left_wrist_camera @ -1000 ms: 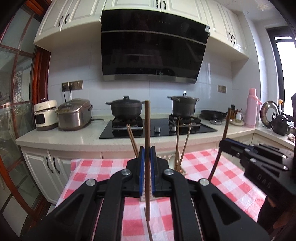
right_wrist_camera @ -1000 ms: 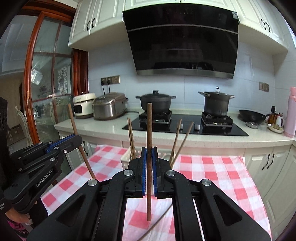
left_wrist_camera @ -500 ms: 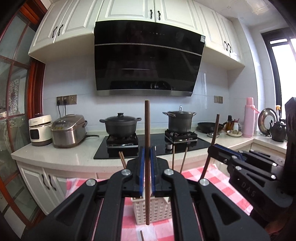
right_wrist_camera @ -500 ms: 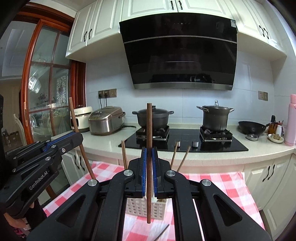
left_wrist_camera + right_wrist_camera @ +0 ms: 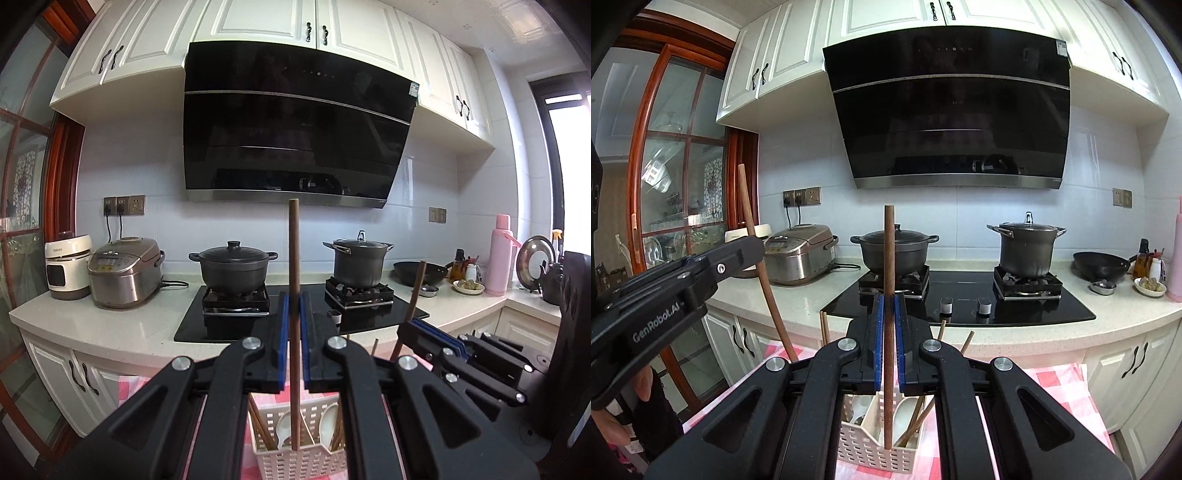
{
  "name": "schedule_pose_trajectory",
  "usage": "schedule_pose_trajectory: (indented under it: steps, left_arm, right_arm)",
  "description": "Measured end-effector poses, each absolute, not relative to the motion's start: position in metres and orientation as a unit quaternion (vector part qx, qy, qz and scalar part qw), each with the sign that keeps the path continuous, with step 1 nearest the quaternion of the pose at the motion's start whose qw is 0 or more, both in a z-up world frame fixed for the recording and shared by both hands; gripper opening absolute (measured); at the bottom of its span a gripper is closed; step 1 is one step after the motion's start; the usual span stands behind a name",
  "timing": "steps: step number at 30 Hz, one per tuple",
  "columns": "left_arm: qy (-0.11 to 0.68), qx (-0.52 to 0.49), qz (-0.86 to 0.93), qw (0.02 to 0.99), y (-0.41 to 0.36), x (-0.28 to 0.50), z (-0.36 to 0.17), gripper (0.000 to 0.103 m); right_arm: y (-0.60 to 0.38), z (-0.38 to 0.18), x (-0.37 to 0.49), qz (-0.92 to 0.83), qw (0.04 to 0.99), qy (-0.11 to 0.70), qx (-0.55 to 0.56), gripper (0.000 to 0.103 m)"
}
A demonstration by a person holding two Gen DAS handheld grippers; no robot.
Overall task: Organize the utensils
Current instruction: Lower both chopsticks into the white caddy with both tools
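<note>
Checked tablecloth [image 5: 1067, 387] below stove counter [image 5: 1108, 328]

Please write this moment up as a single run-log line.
left gripper: shut on chopstick | right gripper: shut on second chopstick | both upright above white basket | not yet inserted

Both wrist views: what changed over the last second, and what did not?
Both grippers rose and drew back toward the white basket, which now sits directly under the chopstick tips instead of ahead of them. The left gripper stays shut on its chopstick, and the right gripper on its chopstick, both upright. Nothing was released; the basket's spoons and chopsticks look unchanged.
</note>
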State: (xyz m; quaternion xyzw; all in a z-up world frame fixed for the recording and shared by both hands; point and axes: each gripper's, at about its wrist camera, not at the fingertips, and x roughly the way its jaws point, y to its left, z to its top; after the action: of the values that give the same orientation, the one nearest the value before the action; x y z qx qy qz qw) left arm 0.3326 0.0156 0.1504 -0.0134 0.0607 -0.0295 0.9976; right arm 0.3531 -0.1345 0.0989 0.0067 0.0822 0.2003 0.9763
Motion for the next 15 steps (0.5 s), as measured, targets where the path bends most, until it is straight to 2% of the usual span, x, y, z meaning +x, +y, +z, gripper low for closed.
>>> schedule_pose_trajectory:
  steps: [5, 15]
  left_arm:
    - [0.077, -0.030, -0.023, 0.996, 0.025, 0.359, 0.137, 0.006]
    - [0.167, -0.062, -0.041, 0.983, 0.043, 0.418, 0.087, 0.006]
  right_arm:
    - [-0.133, 0.090, 0.371, 0.202, 0.975, 0.090, 0.008, 0.006]
    - [-0.124, 0.057, 0.403, 0.213, 0.966, 0.147, 0.001, 0.006]
